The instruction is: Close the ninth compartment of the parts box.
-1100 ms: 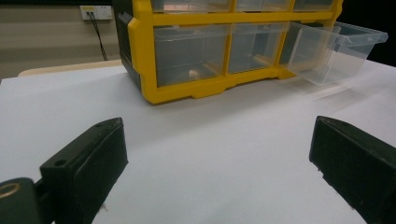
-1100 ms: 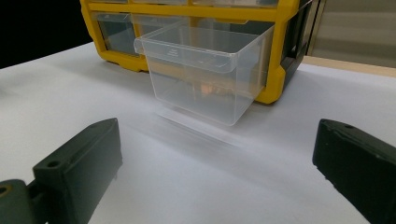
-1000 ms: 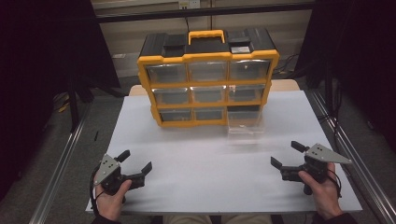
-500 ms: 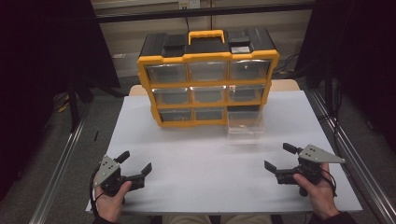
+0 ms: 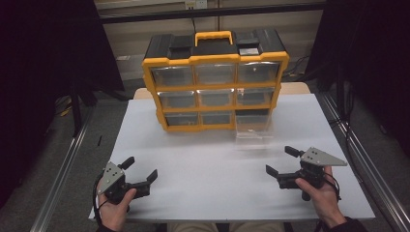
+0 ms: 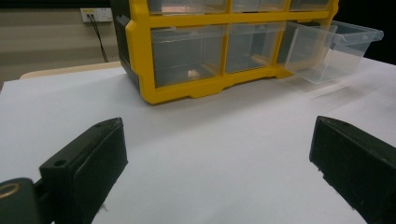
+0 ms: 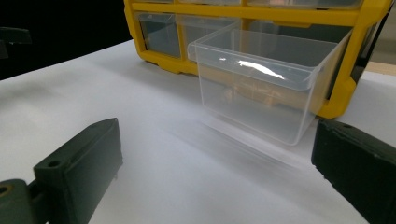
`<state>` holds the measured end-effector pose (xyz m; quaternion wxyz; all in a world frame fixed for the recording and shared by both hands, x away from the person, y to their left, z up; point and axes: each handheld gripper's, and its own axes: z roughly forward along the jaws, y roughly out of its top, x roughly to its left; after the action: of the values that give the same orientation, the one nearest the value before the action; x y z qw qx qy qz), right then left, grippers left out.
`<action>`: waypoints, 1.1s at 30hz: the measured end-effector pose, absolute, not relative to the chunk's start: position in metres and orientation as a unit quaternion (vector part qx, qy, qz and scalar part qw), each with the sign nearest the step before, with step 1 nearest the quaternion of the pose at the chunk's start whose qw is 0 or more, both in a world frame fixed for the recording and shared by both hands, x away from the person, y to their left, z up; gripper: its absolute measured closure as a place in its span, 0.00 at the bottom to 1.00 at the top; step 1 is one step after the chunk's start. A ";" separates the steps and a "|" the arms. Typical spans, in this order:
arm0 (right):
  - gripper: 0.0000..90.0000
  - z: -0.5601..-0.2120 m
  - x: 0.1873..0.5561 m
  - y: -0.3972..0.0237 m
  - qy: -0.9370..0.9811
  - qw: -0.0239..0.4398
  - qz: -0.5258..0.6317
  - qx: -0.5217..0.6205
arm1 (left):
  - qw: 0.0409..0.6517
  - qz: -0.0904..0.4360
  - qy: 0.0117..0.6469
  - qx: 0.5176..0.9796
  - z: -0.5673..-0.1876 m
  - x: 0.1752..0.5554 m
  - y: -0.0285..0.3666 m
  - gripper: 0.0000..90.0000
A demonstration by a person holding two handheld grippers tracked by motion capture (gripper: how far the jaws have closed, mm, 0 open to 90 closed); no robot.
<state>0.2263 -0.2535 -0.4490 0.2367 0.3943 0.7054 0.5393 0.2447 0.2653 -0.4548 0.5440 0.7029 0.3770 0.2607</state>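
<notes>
Clear plastic drawer (image 5: 253, 134) stands pulled out on the white table (image 5: 203, 164), in front of the empty bottom-right slot of the yellow-and-black 9-drawer organizer (image 5: 215, 79). Left gripper (image 5: 142, 171), at the near left edge: jaws wide, holding nothing, drawer well apart, ahead and to its right. Right gripper (image 5: 280, 162): jaws wide, empty, drawer ahead and slightly left, open top up. Right hand is nearer; likely it takes the reach.

Bare table (image 5: 212, 169) ahead; drawer (image 5: 254, 133) (pulled out) juts from organizer (image 5: 215, 82).
</notes>
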 end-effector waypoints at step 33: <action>0.17 -0.442 0.259 -0.211 0.729 0.205 0.540 0.368 | 0.539 0.264 0.375 0.707 -0.454 0.244 0.265 0.04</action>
<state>0.2587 -0.2112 -0.4423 0.2051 0.3676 0.7287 0.5403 0.2436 0.2649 -0.4535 0.5386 0.7069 0.3746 0.2643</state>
